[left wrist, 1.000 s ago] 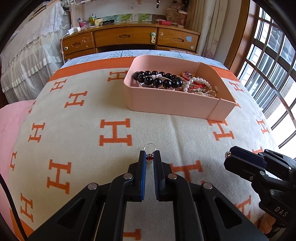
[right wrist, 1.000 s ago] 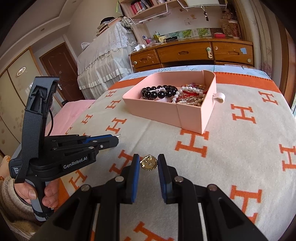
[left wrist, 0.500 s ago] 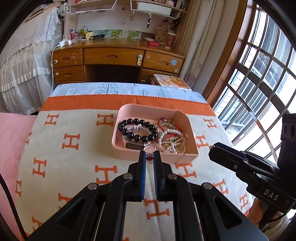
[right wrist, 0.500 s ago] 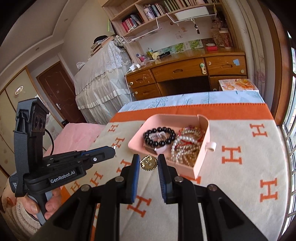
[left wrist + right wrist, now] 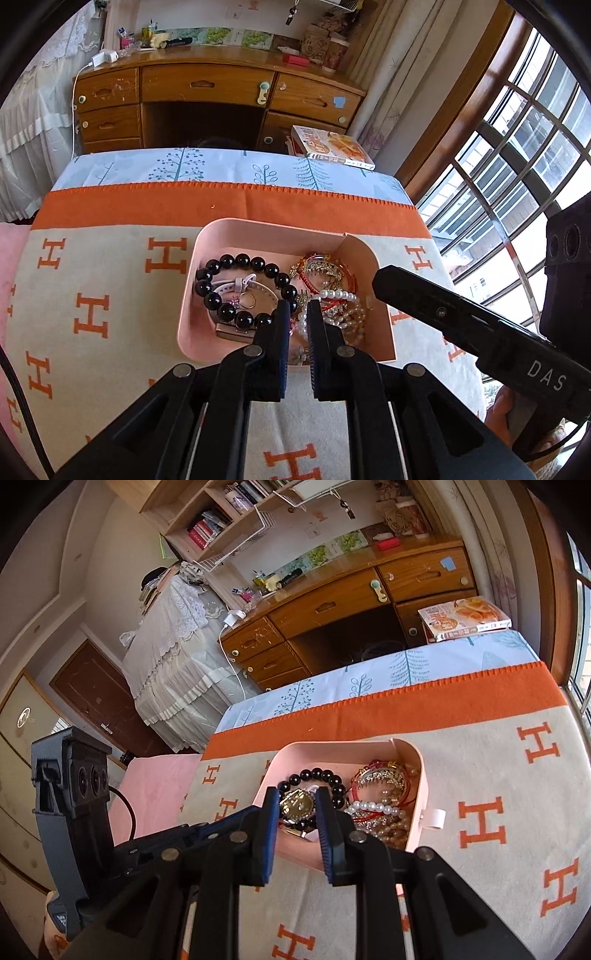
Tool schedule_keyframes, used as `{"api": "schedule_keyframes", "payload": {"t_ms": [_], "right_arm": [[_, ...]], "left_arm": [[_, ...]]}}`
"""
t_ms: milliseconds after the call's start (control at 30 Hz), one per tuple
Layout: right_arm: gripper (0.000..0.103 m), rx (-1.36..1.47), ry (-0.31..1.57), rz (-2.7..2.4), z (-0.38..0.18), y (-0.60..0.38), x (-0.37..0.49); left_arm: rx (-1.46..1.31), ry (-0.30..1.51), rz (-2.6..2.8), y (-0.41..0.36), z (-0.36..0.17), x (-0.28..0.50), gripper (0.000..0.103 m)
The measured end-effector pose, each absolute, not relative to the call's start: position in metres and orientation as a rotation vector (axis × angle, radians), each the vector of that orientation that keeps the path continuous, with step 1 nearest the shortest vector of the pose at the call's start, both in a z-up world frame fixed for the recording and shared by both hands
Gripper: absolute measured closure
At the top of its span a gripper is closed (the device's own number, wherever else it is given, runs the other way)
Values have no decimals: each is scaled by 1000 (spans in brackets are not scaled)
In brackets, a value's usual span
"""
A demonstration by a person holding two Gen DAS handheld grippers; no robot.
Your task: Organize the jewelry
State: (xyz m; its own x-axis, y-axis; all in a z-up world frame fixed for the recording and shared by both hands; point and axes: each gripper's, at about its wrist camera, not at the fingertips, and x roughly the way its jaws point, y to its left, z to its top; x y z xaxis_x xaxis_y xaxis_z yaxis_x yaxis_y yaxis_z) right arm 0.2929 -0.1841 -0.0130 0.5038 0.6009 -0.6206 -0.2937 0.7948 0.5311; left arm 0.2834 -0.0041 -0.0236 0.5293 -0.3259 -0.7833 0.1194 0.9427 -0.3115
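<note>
- Two claws above pink tray [image 5: 258, 226] of jewelry on bed [image 5: 110, 258].
- Left claw [image 5: 297, 308]: slightly spread, just been opening, nothing visibly between.
- Right claw [image 5: 295, 798]: pinching gold round piece [image 5: 297, 806] over black bead bracelet [image 5: 321, 774].

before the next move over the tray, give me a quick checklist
1. left gripper over tray: ok
2. left jaws have just been opening, nothing seen between them: ok
3. right gripper over tray: ok
4. brooch gripped in right gripper: ok
5. which part of the tray the brooch hangs over: cannot tell
</note>
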Motion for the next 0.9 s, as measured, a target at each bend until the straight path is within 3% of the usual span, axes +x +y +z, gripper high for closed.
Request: {"api": "schedule_keyframes", "payload": {"t_ms": [100,200,333,467,633,900], "right_arm": [[82,411,942,554,-25,-181,300],[81,435,982,558,-34,-178,305],[73,437,995,555,-37,-176,302],[73,410,983,536,-34,-175,293],[73,344,945,496,-24,-176,274],[72,234,888,394,-16,-181,231]], "left_arm": [[-234,981,-250,0,-29,283,79],[-238,986,-234,6,-33,281,75],[-240,959,-188,16,-32,270,45],[-234,939,-168,23,-27,260,43],[-195,890,-113,27,-15,240,27],[-165,806,-43,38,4,188,13]]}}
